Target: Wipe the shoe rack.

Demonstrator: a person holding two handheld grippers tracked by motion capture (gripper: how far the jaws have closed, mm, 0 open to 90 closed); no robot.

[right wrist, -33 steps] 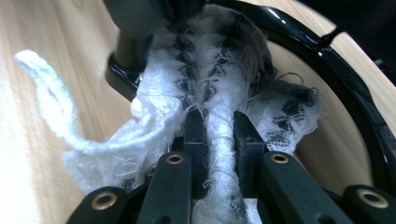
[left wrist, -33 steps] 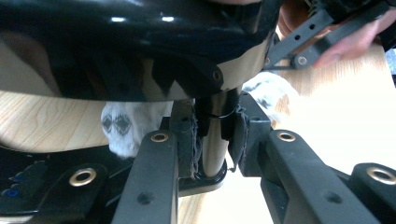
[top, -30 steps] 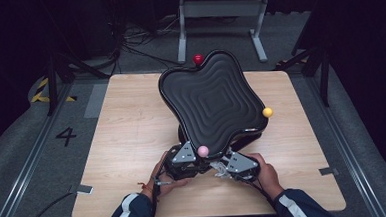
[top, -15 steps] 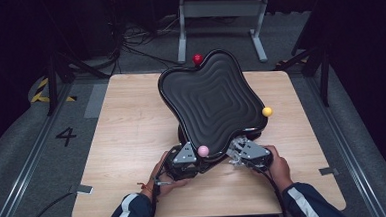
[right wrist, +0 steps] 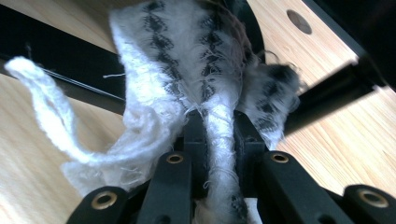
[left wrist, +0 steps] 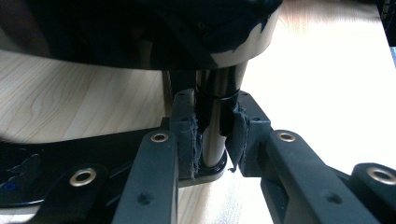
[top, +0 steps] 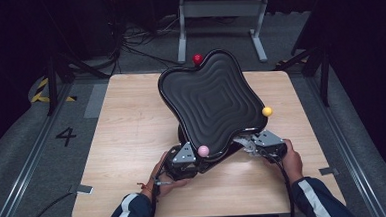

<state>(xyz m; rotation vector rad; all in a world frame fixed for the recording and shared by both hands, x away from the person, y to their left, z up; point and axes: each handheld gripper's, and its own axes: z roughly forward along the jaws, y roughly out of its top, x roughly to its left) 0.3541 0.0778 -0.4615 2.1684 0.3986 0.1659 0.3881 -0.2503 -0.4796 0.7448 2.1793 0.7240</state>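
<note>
A black four-lobed board [top: 210, 100] with stepped ridges stands tilted on a post over the wooden table [top: 132, 126]. Balls tip its corners: red [top: 197, 58], yellow [top: 267, 111], pink [top: 203, 150]. My left gripper [top: 189, 157] sits under the near corner beside the pink ball. In the left gripper view it [left wrist: 212, 135] is shut on the shiny metal post [left wrist: 212, 112] that rises from a glossy black base [left wrist: 56, 154]. My right gripper [top: 250, 143] is at the board's near right edge, below the yellow ball. It [right wrist: 219, 140] is shut on a fuzzy white and black cloth [right wrist: 187, 70].
A grey metal frame [top: 216, 9] stands on the floor behind the table, with cables [top: 127, 47] to its left. A "4" [top: 66, 136] is marked on the floor at the left. Bare wood lies to the left of the board and along the near edge.
My right gripper has moved right and away from the person with the cloth, from near the pink ball toward the yellow ball. The left gripper and the board have stayed put.
</note>
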